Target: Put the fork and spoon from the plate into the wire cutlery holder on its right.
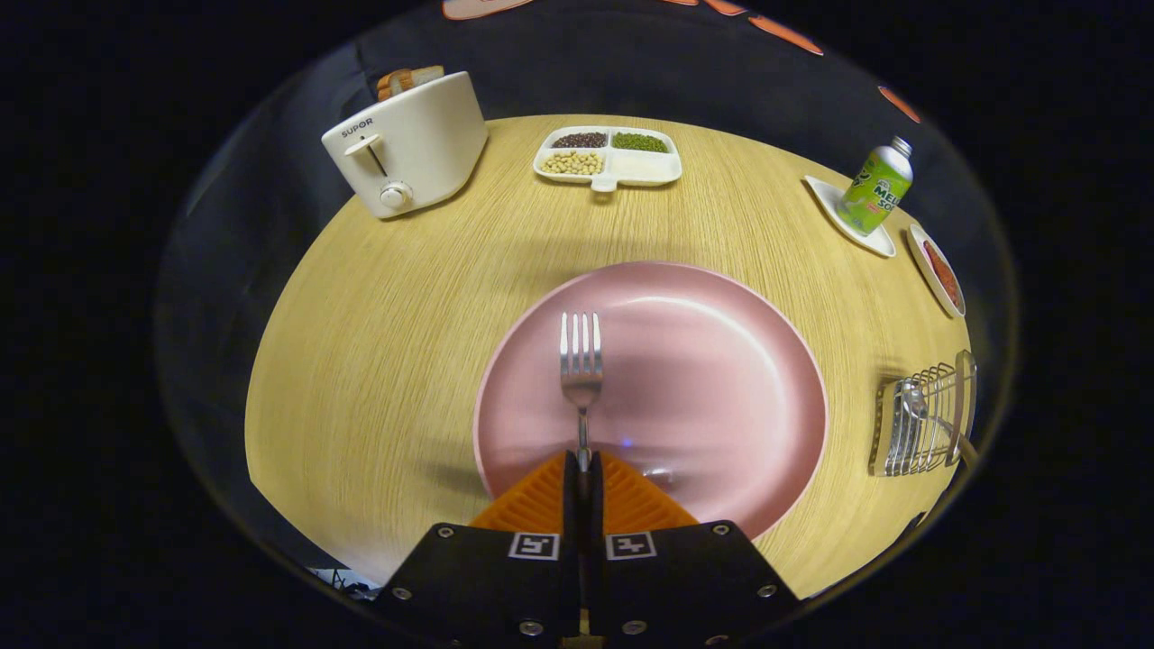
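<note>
Claw point(583, 461) clamped on slim steel fork point(581, 361) above glossy round plate point(721, 406)

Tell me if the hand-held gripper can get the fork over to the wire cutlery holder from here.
Probably yes. The hand-held gripper is shut on the fork handle above the pink plate, and only bare table lies between the plate and the wire cutlery holder.

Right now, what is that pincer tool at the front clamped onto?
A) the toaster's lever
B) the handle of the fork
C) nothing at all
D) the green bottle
B: the gripper is shut on the fork, pinching its thin handle between both fingers, with the tines pointing ahead over the pink plate.
</note>
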Available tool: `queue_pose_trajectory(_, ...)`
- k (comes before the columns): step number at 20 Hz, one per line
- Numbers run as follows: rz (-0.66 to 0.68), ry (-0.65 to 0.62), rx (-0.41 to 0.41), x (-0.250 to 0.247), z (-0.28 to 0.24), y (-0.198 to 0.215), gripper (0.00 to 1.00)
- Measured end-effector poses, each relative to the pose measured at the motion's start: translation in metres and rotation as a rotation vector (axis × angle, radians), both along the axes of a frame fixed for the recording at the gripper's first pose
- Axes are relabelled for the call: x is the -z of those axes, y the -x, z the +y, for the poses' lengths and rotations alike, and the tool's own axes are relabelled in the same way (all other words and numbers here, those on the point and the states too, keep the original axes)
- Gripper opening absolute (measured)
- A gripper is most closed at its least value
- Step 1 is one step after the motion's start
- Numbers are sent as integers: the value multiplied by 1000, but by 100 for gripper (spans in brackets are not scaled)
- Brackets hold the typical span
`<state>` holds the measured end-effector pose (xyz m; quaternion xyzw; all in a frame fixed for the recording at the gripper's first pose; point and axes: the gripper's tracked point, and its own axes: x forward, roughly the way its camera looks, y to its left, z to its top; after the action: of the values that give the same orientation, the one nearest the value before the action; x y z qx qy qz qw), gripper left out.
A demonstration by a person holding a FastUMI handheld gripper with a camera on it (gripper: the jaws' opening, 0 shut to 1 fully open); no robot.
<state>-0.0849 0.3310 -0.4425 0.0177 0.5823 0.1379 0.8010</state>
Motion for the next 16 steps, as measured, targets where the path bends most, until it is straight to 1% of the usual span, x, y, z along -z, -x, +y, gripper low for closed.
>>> queue_pose_trajectory(3, -57, -1, -5, -16, -14, -10, 4)
queue_pose_trajectory(9, -138, -9, 53, -48, -56, -30, 4)
queue_pose_trajectory(13, -171, -13, 98, -65, -95, -32, 4)
queue_pose_trajectory(16, -159, -1, 160, -71, -132, -28, 4)
